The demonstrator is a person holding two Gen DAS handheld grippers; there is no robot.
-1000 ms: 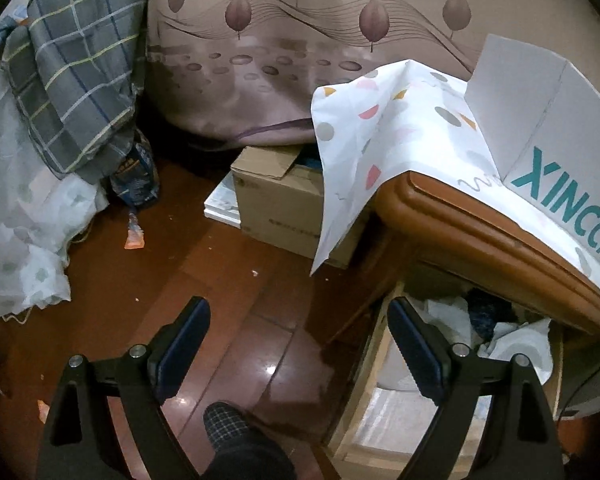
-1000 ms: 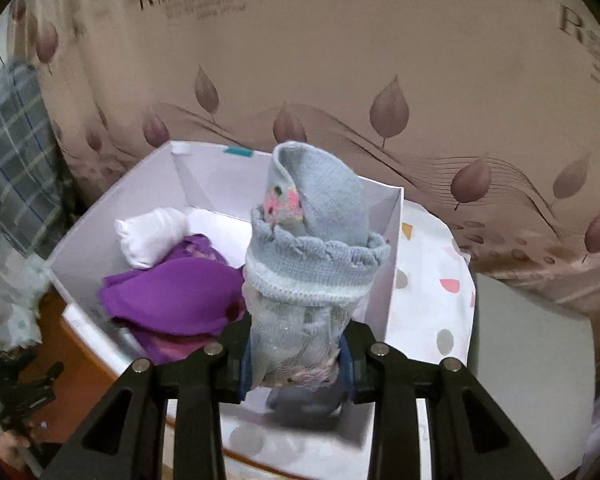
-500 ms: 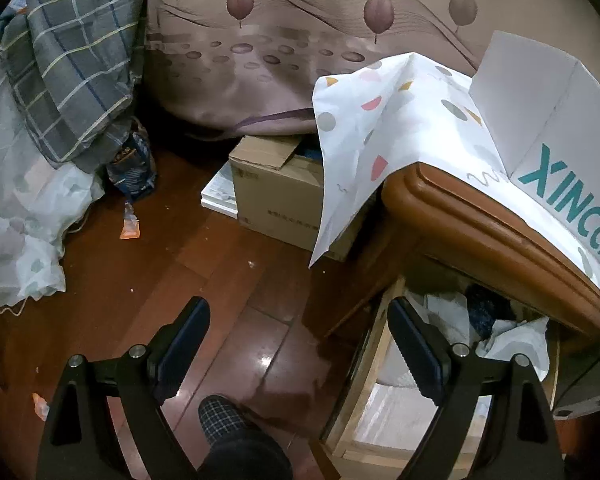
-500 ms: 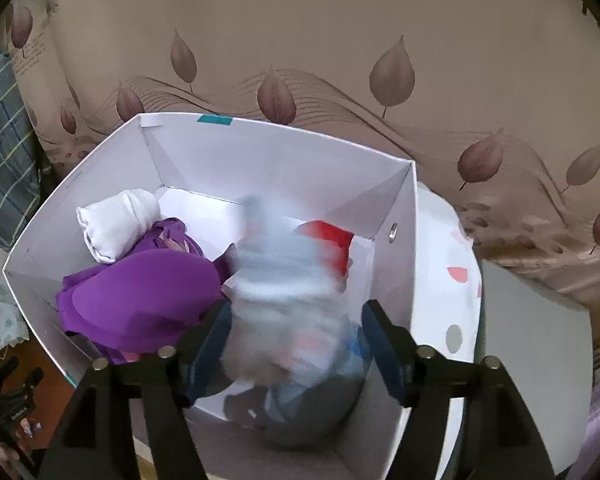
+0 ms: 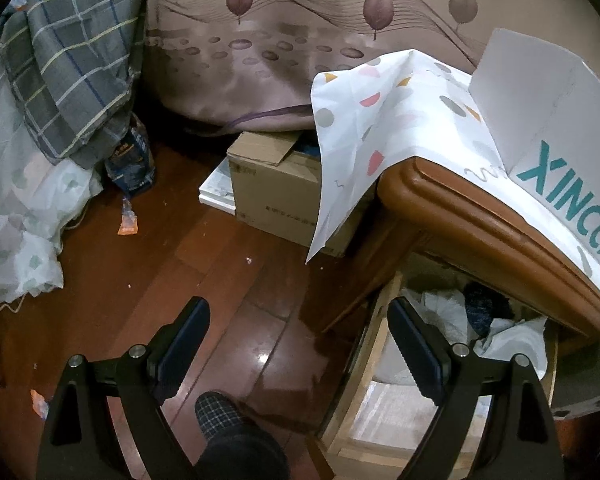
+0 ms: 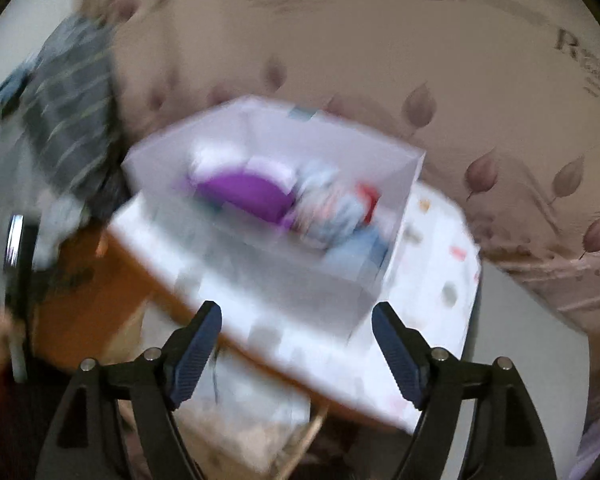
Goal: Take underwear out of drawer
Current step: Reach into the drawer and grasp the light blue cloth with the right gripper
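Note:
The open wooden drawer (image 5: 374, 344) under the brown cabinet top holds white and dark clothes (image 5: 484, 316). My left gripper (image 5: 298, 336) is open and empty, above the floor beside the drawer's left edge. My right gripper (image 6: 296, 340) is open and empty, in front of the white box (image 6: 396, 216) on the cabinet top. In the blurred right wrist view the box holds a purple garment (image 6: 244, 194), a light blue knitted piece (image 6: 332, 204), a white roll and something red. The box side with teal letters shows in the left wrist view (image 5: 548, 120).
A spotted white cloth (image 5: 384, 100) covers the cabinet top and hangs over its corner. A cardboard box (image 5: 276, 184) stands on the dark wood floor (image 5: 140, 272). A plaid blanket (image 5: 72, 52) and pale bedding lie left. A leaf-patterned curtain (image 5: 300, 32) hangs behind. My slippered foot (image 5: 224, 420) is below.
My right gripper opened and let the light blue knitted piece drop into the white box, then pulled back and down. The left gripper has drifted slightly.

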